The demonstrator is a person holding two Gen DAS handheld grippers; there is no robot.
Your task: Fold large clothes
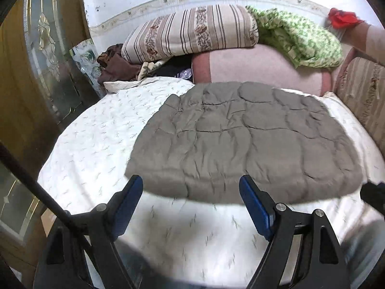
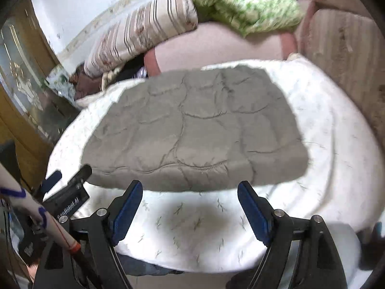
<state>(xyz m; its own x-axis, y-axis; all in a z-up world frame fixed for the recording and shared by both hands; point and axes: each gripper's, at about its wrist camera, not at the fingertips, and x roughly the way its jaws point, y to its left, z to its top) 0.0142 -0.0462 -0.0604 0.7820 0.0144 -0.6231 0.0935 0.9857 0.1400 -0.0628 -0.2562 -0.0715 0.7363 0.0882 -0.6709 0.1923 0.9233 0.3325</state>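
A grey quilted garment (image 1: 243,142) lies folded into a flat rectangle on the white bed cover (image 1: 96,144). It also shows in the right wrist view (image 2: 192,130). My left gripper (image 1: 191,187) is open and empty, just in front of the garment's near edge. My right gripper (image 2: 190,190) is open and empty too, just short of the same near edge. The left gripper (image 2: 65,180) also shows at the left of the right wrist view, beside the garment's near left corner.
A striped pillow (image 1: 192,31), a green patterned cloth (image 1: 300,38) and a pink bolster (image 1: 259,69) lie at the far side of the bed. Dark clothes (image 1: 115,65) are heaped at the far left. A wooden glass door (image 1: 36,48) stands left. A striped cushion (image 1: 365,91) is right.
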